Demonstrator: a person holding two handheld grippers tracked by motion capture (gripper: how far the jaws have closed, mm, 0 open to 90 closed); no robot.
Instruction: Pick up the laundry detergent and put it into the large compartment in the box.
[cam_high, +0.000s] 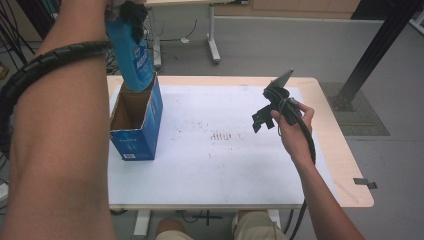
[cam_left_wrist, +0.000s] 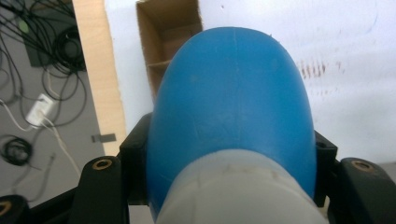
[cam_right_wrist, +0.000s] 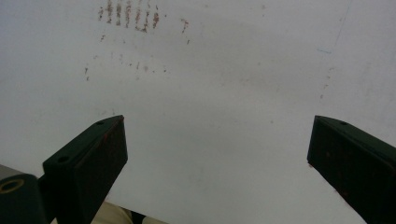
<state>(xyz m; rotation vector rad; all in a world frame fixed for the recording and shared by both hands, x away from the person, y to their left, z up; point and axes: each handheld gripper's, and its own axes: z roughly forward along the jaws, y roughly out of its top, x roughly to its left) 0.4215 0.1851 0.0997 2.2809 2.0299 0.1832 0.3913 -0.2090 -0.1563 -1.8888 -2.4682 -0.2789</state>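
Grey floor surrounds a wooden table (cam_high: 332, 150) whose top is mostly covered by a white sheet (cam_high: 215, 170), marked near the middle with faint reddish-brown smudges (cam_high: 222, 135). Next in size comes the blue cardboard box (cam_high: 136, 125), standing open-topped at the sheet's left edge, its brown inside showing (the left gripper view looks straight down into it). A blue bottle (cam_high: 132, 55) hangs upright directly above that opening, its lower end just at or inside the rim, well clear of the table itself. Its pale neck end is clamped between the jaws of the left gripper (cam_high: 131, 11), which presses it from both sides. Over on the right side of the sheet, the right gripper (cam_high: 261, 120) is held above the surface in the person's hand, jaws spread wide apart with nothing between them
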